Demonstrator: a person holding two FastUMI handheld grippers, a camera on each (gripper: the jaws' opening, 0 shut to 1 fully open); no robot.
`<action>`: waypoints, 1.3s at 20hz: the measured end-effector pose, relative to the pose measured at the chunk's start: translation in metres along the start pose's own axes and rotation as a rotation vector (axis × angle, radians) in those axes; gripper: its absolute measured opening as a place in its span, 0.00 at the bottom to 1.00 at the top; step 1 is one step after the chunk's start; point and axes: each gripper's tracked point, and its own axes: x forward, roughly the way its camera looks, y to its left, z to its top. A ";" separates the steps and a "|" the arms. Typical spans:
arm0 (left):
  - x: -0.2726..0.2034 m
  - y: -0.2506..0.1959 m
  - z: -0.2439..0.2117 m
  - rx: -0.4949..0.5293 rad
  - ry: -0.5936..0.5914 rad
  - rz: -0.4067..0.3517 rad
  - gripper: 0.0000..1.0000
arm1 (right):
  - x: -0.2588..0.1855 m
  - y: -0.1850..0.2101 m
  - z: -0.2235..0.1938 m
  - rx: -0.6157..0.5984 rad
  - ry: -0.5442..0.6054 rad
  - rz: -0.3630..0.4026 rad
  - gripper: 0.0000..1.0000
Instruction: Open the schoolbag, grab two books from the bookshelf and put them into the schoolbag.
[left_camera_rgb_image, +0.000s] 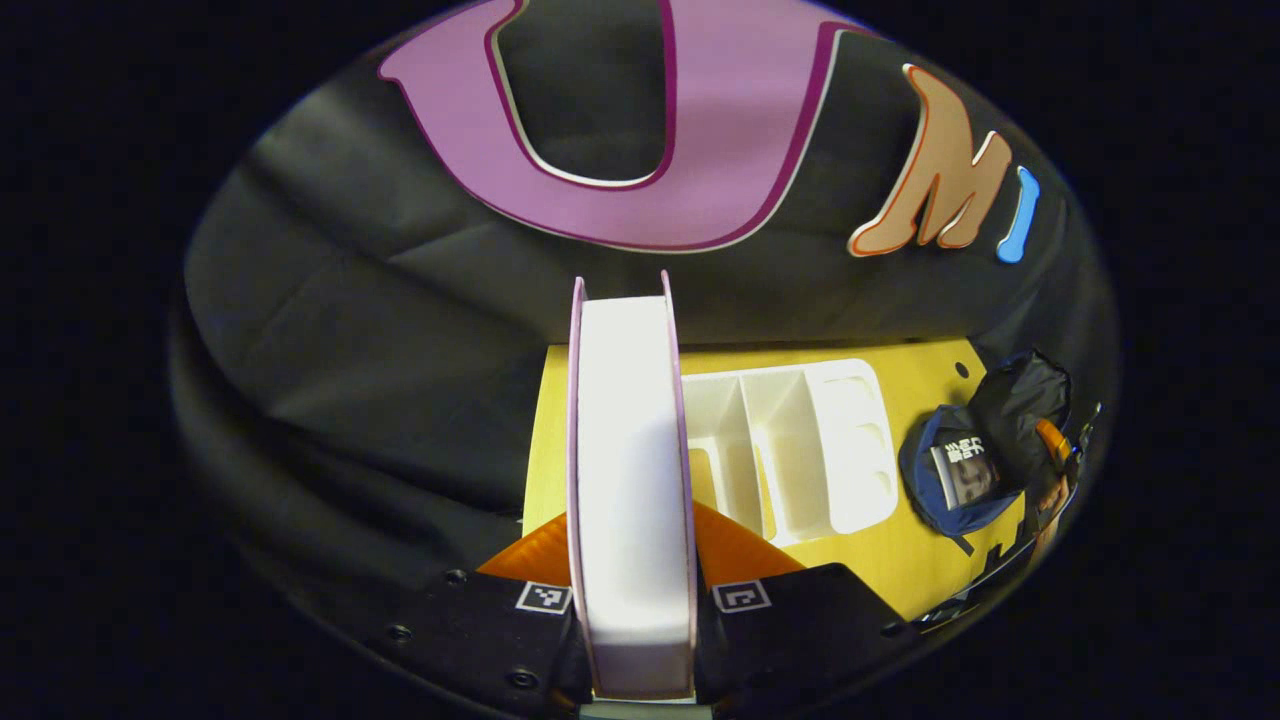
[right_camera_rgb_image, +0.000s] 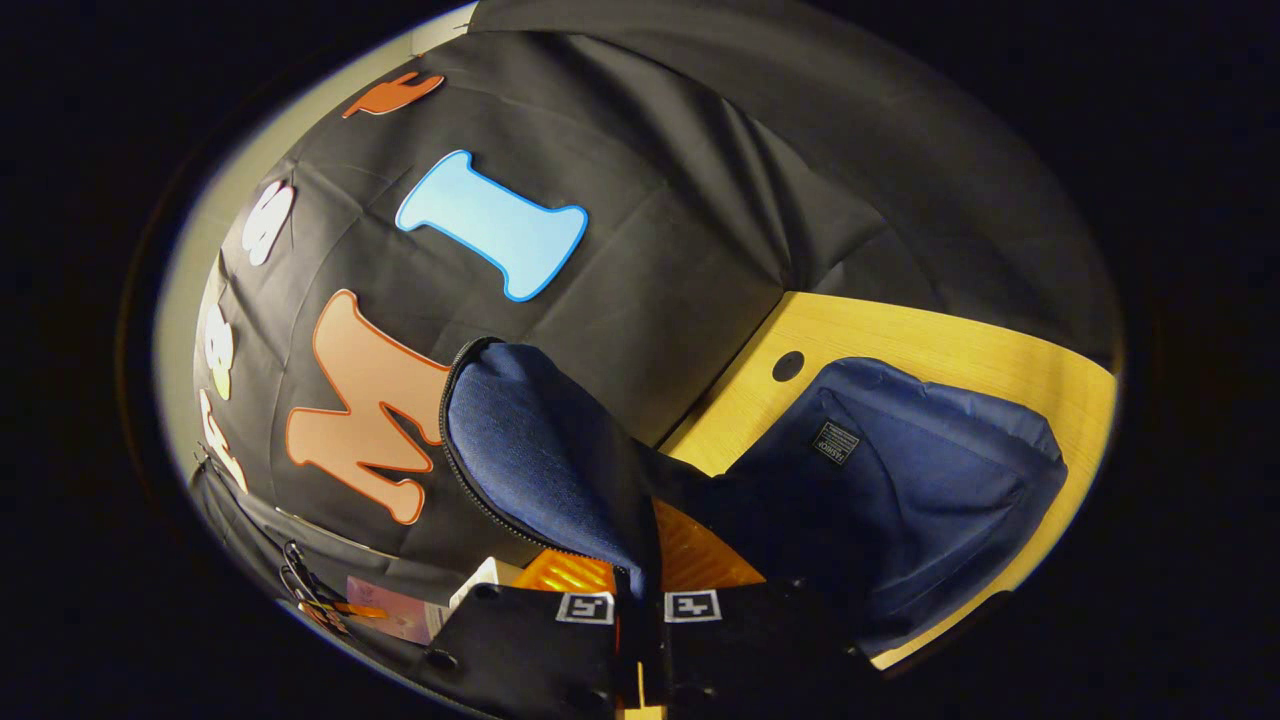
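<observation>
Left gripper (left_camera_rgb_image: 632, 590) clamped on a book (left_camera_rgb_image: 630, 480), both fingers (left_camera_rgb_image: 535, 555) pressing the pink covers from either side. Book held upright and edge-on to the camera, white page block facing it, lifted clear of the tabletop (left_camera_rgb_image: 920, 560). Just right of the book, on the yellow wooden tabletop, a white bookshelf (left_camera_rgb_image: 800, 450) with upright dividers and no books visible in its slots. Farther right, near the tabletop's edge, the schoolbag (left_camera_rgb_image: 985, 450), blue and black, mouth open, with another book (left_camera_rgb_image: 962, 470) showing inside, its printed cover facing up. Beside the schoolbag at the far right, part of the other gripper and the hand holding it, too small and dim to read in detail.

In the right gripper view, right gripper (right_camera_rgb_image: 640, 600) pinched on the schoolbag's flap (right_camera_rgb_image: 540, 450), fingers (right_camera_rgb_image: 570, 575) drawn nearly together with the blue fabric and its zipper edge caught between them. Flap raised upright, lifted away from the bag's body. Schoolbag body (right_camera_rgb_image: 920, 480) lying on the tabletop (right_camera_rgb_image: 950, 340) to the right, a small dark label sewn on its blue front. A round hole (right_camera_rgb_image: 788, 365) in the tabletop near the black cloth wall. At lower left, a pink-covered book edge, partly hidden.
</observation>
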 end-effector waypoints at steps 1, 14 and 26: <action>-0.008 -0.003 0.001 0.004 -0.013 -0.007 0.36 | -0.001 0.000 0.000 0.001 0.001 0.001 0.05; -0.056 -0.072 -0.005 -0.244 -0.066 -0.327 0.36 | 0.000 0.001 -0.001 -0.003 0.010 0.005 0.04; -0.034 -0.159 0.011 -0.572 -0.057 -0.635 0.36 | -0.006 -0.001 0.002 -0.019 0.020 0.002 0.05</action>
